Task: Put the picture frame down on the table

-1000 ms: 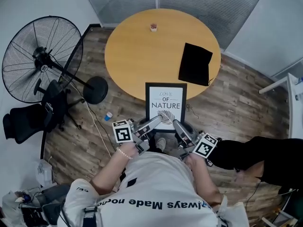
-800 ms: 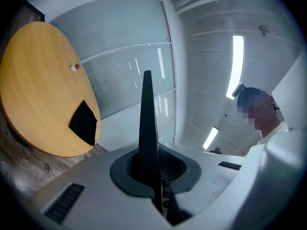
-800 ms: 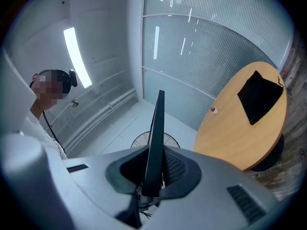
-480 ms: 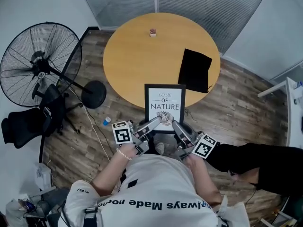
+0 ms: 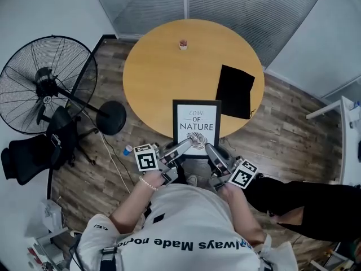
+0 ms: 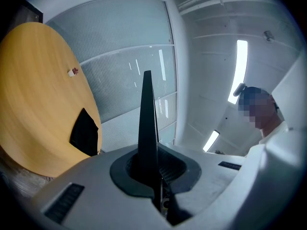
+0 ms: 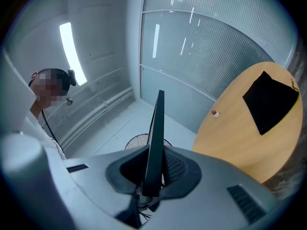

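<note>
Head view: picture frame point(image 5: 197, 126) held over the near rim of the round table point(image 5: 163, 66), print side toward the camera. Left gripper point(image 5: 181, 147) clamped on the lower left edge, right gripper point(image 5: 210, 149) clamped on the lower right. Long axis away from the person, top toward table centre. Risks, as judged: twist or slip from near-end grips only; landing half off the rim; far corner catching the black pouch point(image 5: 235, 91).
</note>
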Available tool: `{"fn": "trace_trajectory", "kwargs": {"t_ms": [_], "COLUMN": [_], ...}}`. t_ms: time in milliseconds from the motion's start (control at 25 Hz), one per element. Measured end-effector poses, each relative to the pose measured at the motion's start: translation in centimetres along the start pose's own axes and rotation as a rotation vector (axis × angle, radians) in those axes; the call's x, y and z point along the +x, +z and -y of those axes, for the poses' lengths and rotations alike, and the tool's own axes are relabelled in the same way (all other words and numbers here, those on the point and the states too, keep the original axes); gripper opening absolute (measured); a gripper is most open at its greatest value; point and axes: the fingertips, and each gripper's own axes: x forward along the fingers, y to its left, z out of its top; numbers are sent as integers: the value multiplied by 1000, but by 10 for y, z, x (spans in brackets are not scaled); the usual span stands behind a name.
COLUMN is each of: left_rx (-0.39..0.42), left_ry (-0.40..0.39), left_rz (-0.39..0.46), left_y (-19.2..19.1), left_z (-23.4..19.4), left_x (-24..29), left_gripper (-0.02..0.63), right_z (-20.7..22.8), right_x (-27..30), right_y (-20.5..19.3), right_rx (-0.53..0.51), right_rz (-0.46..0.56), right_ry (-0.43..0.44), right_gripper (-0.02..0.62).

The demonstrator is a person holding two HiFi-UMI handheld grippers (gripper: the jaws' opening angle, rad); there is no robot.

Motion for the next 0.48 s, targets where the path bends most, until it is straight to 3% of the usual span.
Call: {"fn": "trace_trajectory", "kwargs": {"t_ms": [80,480], "left_rx": [-17,23], "left_ry": [4,-9], "left_rz": [-3,-29], "left_y": [27,22], "left_z": [-16,-14], "left_x": [9,8], "left_gripper": [34,34], "right_z": [14,12], "right_x": [25,19], "right_y": [16,11], "right_rx": [7,-35], "right_rz": [-3,24], "right_ry": [-17,-28], "right_gripper": [69,69]}}
